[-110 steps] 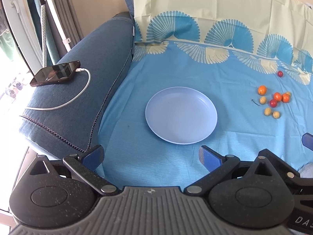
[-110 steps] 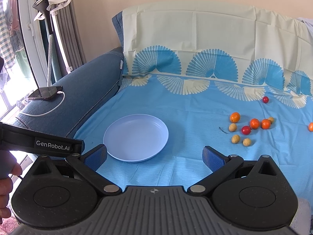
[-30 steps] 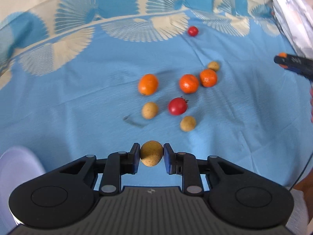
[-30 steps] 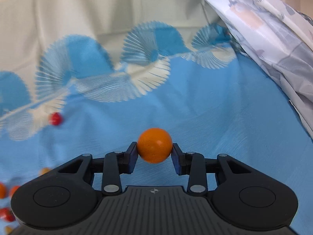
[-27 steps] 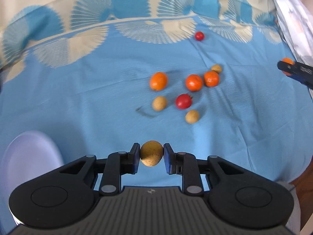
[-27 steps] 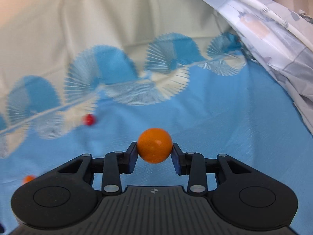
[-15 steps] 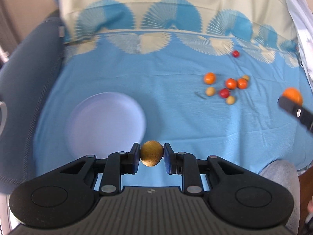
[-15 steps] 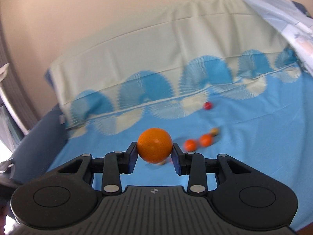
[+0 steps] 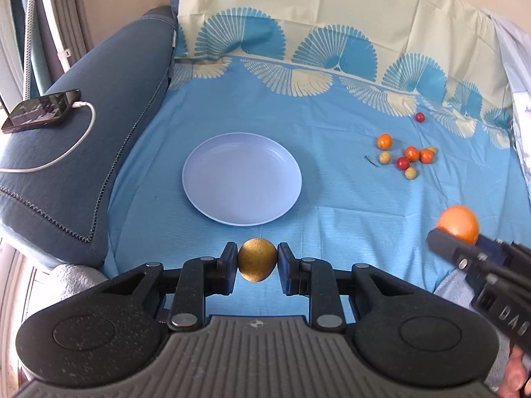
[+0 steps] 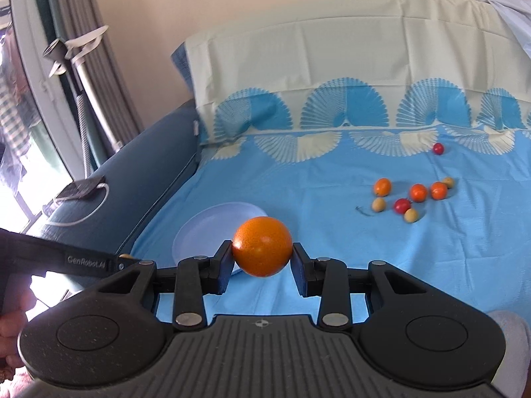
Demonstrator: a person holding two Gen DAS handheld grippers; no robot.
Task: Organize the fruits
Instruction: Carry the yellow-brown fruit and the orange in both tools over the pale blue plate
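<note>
Two fruits are gripped: the left gripper (image 9: 257, 263) has its jaws clenched on a small yellow-brown fruit (image 9: 257, 263), and the right gripper (image 10: 262, 263) has its jaws clenched on an orange (image 10: 262, 246). Both hang above the blue sheet (image 9: 332, 126), just short of the lavender plate (image 9: 242, 179). Well to the right lies a cluster of loose fruits (image 9: 406, 159), a lone red one (image 9: 420, 117) beyond it.

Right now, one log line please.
left gripper: holds tan fruit | right gripper: holds orange | plate: bare
</note>
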